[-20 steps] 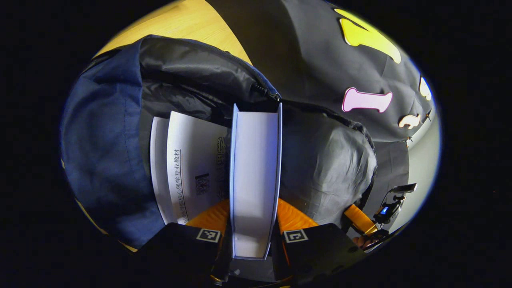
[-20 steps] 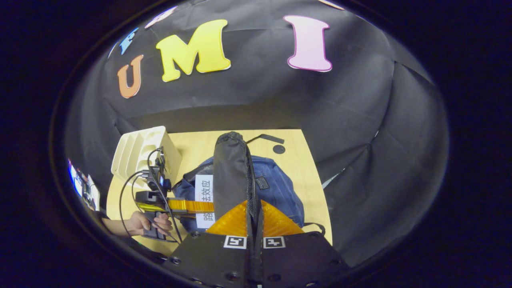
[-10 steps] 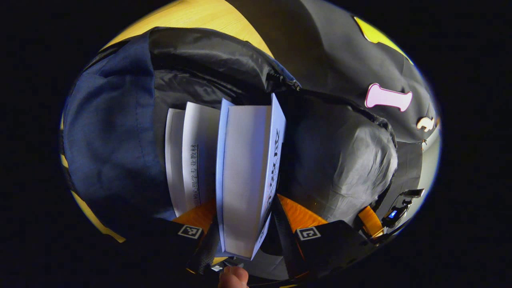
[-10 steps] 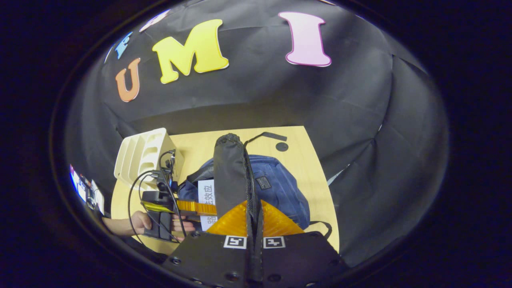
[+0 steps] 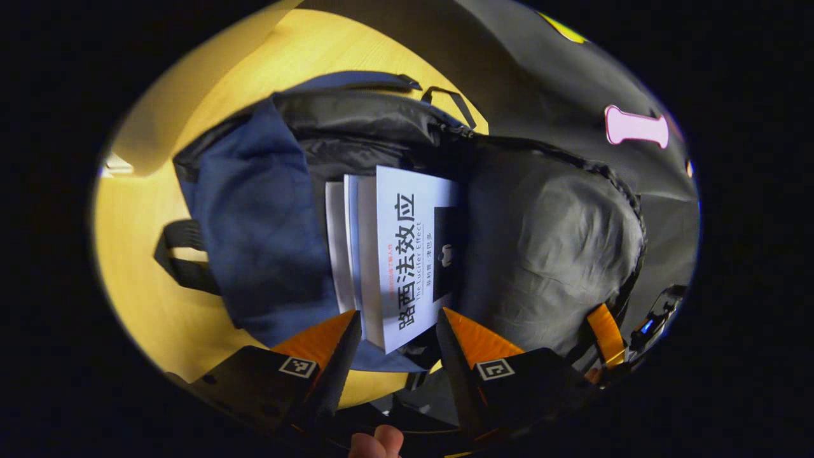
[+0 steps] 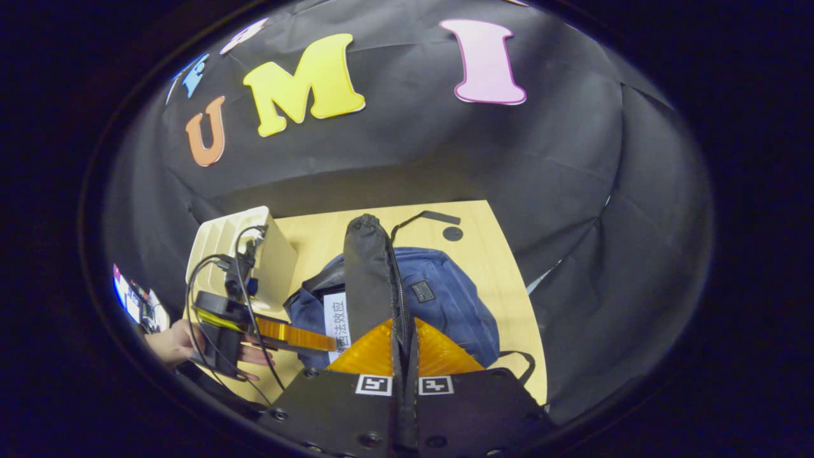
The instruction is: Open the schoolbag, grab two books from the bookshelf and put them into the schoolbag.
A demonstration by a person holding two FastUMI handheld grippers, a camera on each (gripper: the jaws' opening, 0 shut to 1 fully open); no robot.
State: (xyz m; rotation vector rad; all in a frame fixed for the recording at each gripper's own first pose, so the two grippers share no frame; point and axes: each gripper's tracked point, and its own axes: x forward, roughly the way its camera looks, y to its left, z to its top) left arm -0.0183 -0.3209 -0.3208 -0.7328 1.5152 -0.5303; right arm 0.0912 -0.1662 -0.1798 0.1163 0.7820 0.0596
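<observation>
The blue schoolbag [image 5: 254, 210] lies open on the wooden table, its black lining showing. Two white books sit inside its mouth: the upper book [image 5: 413, 254] shows its printed cover, and the other book [image 5: 337, 248] lies under it on the left. My left gripper [image 5: 397, 331] is open just in front of the books, its orange fingers [image 5: 474, 334] on either side of the upper book's near corner without pressing it. My right gripper [image 6: 405, 346] is shut on the bag's black flap [image 6: 367, 273] and holds it up. The bag [image 6: 445, 299] and the left gripper [image 6: 299, 334] also show in the right gripper view.
A cream bookshelf [image 6: 254, 254] stands on the table [image 6: 489, 267] left of the bag, behind the hand holding the left gripper. A bag strap [image 5: 181, 254] lies on the table [image 5: 159, 305] beside the bag. A small black disc [image 6: 453, 233] sits near the table's far edge.
My left gripper opened, let go of the white book and drew back from the bag. The book has tipped flat onto the other book inside. The right gripper kept the flap lifted.
</observation>
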